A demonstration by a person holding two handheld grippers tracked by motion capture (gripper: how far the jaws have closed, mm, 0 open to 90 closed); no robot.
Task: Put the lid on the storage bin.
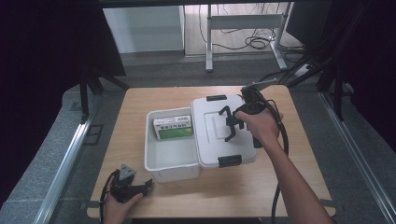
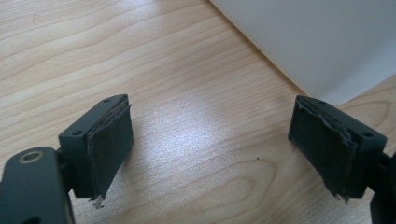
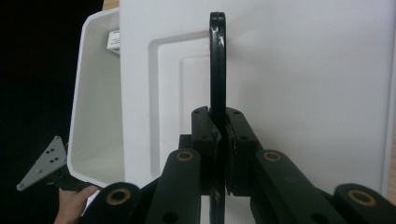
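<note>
1. Tabletop (image 1: pixel 289 154): light wood; box sits near centre. Bare wood runs along the near edge and in a strip on the left, w/ a narrower strip right of the lid.
2. Lid (image 1: pixel 210 140): white, black clips at far and near edges. It covers the box's right part and overhangs its right wall; the left part stays uncovered.
3. Box (image 1: pixel 170 163): white, open-topped, near wall close to the tabletop's front edge.
4. Right gripper (image 1: pixel 229 125): over the lid; jaws clenched on the lid's black handle (image 3: pixel 217 60), which stands edge-on betw. the pads.
5. Left gripper (image 1: pixel 148 184): at the near-left corner, just beside the box's near wall; jaws released, spread wide, bare wood betw. them.
6. Green-and-white carton (image 1: pixel 173 127): inside box, against its far wall.
</note>
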